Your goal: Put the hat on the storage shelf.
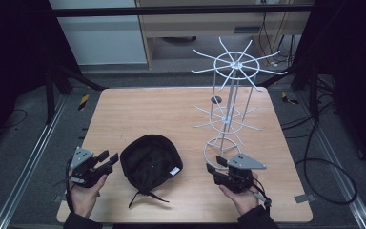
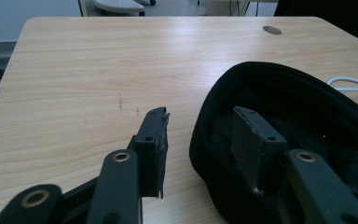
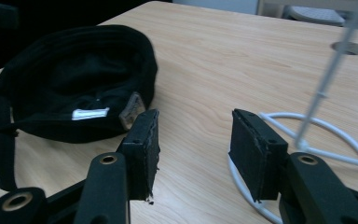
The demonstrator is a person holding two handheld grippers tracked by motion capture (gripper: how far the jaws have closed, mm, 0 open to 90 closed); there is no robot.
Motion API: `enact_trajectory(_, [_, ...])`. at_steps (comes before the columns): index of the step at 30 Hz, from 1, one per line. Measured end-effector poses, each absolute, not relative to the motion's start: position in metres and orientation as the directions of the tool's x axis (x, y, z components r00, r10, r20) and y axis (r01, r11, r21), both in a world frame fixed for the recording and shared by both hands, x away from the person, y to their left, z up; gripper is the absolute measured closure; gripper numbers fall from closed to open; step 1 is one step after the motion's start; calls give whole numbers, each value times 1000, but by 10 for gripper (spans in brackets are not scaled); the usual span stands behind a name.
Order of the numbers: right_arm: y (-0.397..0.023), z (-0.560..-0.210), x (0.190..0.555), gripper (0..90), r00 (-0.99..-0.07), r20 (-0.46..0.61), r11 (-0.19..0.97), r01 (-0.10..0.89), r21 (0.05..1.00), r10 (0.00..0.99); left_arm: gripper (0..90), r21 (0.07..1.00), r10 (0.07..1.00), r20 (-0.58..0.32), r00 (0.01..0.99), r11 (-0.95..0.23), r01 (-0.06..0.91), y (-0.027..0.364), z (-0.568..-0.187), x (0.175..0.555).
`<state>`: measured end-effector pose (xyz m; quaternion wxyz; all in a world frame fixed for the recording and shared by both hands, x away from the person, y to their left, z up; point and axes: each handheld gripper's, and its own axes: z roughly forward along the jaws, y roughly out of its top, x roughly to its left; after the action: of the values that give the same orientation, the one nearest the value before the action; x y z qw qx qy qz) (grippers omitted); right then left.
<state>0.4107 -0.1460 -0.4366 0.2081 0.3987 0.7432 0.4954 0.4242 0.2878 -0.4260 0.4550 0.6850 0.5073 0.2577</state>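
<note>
We see a black cap (image 1: 151,162) lying upside down and empty on the table (image 1: 138,109). Left gripper (image 1: 108,159) and right gripper (image 1: 213,166) flank it, jaws spread, holding nothing.

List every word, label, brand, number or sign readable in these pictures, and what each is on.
No text can be read.
White label sewn inside the black cap: print too small and blurred.
Brown tab at the cap's rim: nothing legible.

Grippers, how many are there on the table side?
2. The left gripper sits beside the black cap, at its left edge. The right gripper is near the white wire rack, by its base ring. Both look open, holding nothing.
</note>
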Motion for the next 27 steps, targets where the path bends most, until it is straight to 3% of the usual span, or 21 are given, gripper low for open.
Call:
enact_trajectory(16, [-87,-438,433,532,-655,105,222,397,891,749,591,834,937,-36,346,-163,527,266,-442,440])
enact_trajectory(27, [-53,-451,453,532,-660,106,256,427,867,743,693,803,943,-44,331,-163,573,266,-451,446])
